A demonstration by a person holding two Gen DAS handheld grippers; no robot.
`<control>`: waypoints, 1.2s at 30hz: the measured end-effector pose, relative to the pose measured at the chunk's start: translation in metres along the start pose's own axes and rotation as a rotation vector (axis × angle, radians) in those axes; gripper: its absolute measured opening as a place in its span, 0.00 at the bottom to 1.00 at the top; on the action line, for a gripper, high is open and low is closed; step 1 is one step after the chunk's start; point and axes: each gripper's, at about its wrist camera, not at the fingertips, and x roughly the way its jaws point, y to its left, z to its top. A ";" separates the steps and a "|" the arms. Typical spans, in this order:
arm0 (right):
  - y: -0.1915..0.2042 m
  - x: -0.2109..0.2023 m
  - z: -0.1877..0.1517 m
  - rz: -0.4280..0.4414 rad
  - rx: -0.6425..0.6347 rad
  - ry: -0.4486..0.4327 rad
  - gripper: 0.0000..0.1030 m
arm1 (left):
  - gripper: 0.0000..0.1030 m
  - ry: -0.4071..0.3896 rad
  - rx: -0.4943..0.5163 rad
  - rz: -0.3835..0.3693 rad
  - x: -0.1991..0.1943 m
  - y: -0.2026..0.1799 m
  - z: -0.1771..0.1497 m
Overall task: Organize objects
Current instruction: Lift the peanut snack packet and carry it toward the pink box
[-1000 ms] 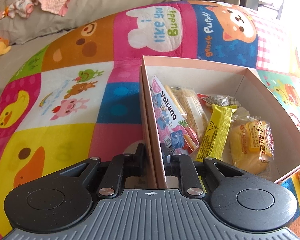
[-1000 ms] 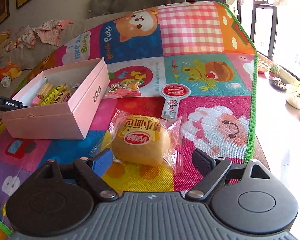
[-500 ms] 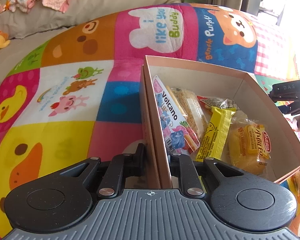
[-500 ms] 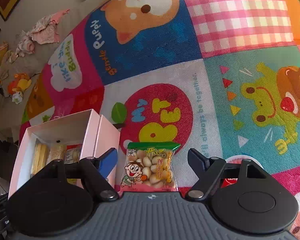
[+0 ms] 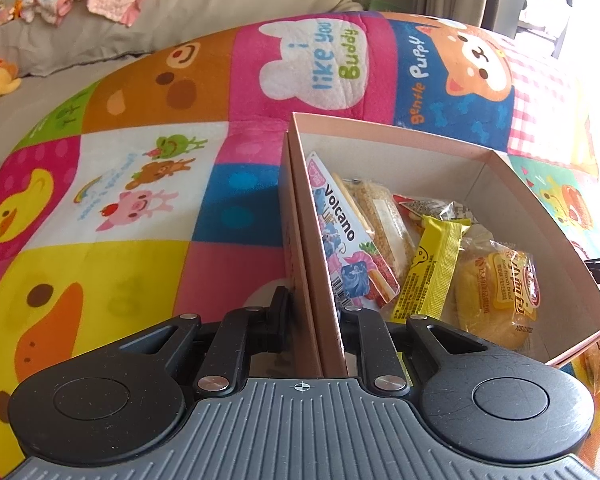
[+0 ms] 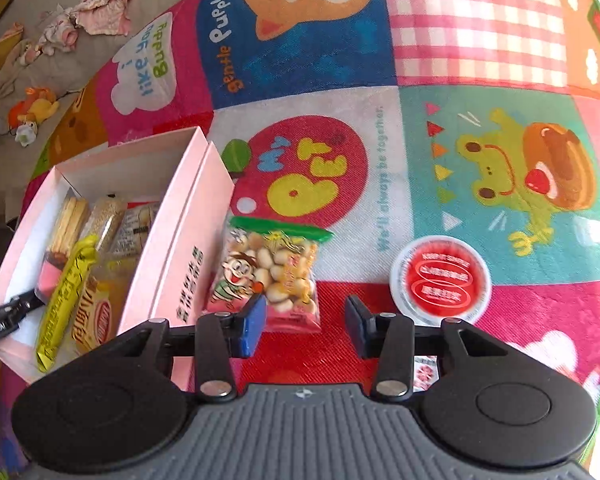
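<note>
We are pinching the near wall of the pink box [image 5: 320, 264] with our left tongs [image 5: 314, 308], clamped tight on the cardboard. Our right tongs [image 6: 306, 322] are closing over the play mat [image 6: 480, 40], the snack bag [image 6: 272, 272] lying just beside the box, its lower edge between the blue pads, not yet pressed.

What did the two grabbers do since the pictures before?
The right gripper left the round yellow bread pack, moved to the clear green-topped bag of small round biscuits, and its jaws are closing, not yet pressing it. The left gripper stays clamped on the pink cardboard box wall.
</note>
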 end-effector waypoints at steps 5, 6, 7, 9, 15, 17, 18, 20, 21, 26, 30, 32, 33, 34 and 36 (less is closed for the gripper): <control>-0.012 -0.017 0.000 0.090 0.077 -0.051 0.53 | 0.17 -0.002 0.000 -0.002 0.000 0.000 0.000; -0.014 -0.016 0.005 0.131 0.113 -0.054 0.54 | 0.17 -0.001 0.000 -0.002 0.000 0.000 0.000; -0.014 -0.014 0.011 0.170 0.146 -0.058 0.59 | 0.17 -0.001 0.000 -0.001 0.000 0.000 0.000; -0.010 -0.005 0.023 0.206 0.187 -0.062 0.69 | 0.17 0.002 0.000 -0.002 0.000 0.000 0.000; 0.005 0.036 0.042 0.195 0.173 0.008 0.73 | 0.17 0.006 -0.008 -0.011 0.000 0.002 0.001; 0.003 0.041 0.039 0.211 0.159 0.009 0.72 | 0.17 0.006 -0.007 -0.010 0.000 0.002 0.001; 0.004 0.040 0.037 0.203 0.132 0.011 0.70 | 0.17 0.006 -0.007 -0.009 0.001 0.002 0.001; 0.004 0.034 0.033 0.169 0.080 0.013 0.57 | 0.17 0.006 -0.008 -0.010 0.000 0.002 0.001; 0.003 0.031 0.030 0.145 0.064 0.019 0.57 | 0.17 0.005 -0.008 -0.011 0.000 0.002 0.001; -0.016 0.012 0.014 -0.002 0.039 -0.007 0.55 | 0.17 -0.001 -0.010 -0.008 0.000 0.002 0.001; -0.029 -0.001 0.008 0.046 0.062 -0.038 0.57 | 0.17 -0.004 -0.007 -0.007 0.000 0.001 0.000; -0.022 0.000 0.009 0.015 0.011 -0.045 0.67 | 0.17 -0.003 -0.008 -0.007 0.000 0.001 0.000; -0.019 0.002 0.010 0.009 0.001 -0.038 0.68 | 0.17 -0.003 -0.008 -0.007 0.000 0.001 0.000; -0.017 0.006 0.012 0.012 -0.001 -0.029 0.69 | 0.17 -0.003 -0.008 -0.007 0.000 0.001 0.000; -0.011 0.012 0.014 0.012 -0.004 -0.016 0.69 | 0.17 -0.002 -0.005 -0.006 0.000 0.001 0.000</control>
